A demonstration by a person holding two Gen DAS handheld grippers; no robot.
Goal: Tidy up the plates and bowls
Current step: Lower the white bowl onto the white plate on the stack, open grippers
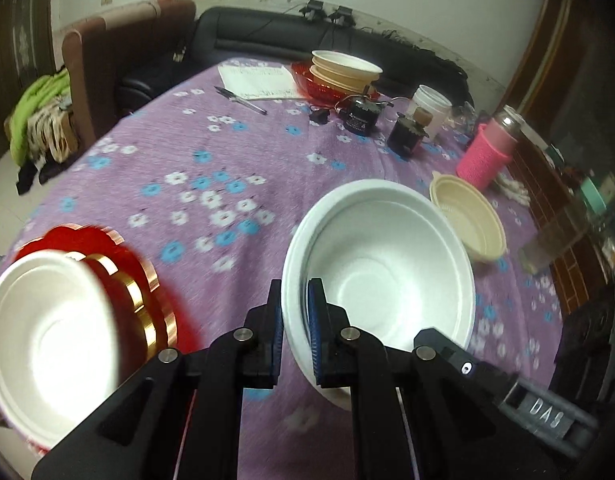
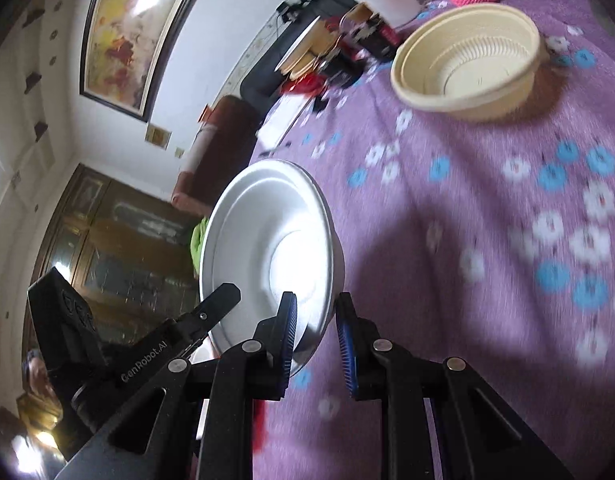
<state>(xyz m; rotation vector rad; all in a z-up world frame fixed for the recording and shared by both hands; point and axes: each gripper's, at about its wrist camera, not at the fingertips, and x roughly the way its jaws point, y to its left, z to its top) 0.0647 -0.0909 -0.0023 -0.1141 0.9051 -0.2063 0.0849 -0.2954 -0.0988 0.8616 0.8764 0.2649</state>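
My left gripper [image 1: 295,312] is shut on the near rim of a white foam bowl [image 1: 391,256] held over the purple flowered tablecloth [image 1: 211,168]. At the lower left another white bowl [image 1: 47,336] sits on a red and gold plate [image 1: 119,256]. A cream bowl [image 1: 471,216] stands to the right; it also shows in the right wrist view [image 2: 467,60]. My right gripper [image 2: 315,320] is tilted, its jaws a little apart around the rim of a white bowl [image 2: 263,236]. The other gripper's body [image 2: 107,344] shows at the left.
At the far side a stack of cream and white bowls [image 1: 343,72] rests on a red plate. Nearby are paper with a pen [image 1: 243,100], small dark jars [image 1: 403,136], a white tub [image 1: 431,108] and a pink sleeved bottle [image 1: 487,152]. Sofa and chair stand behind.
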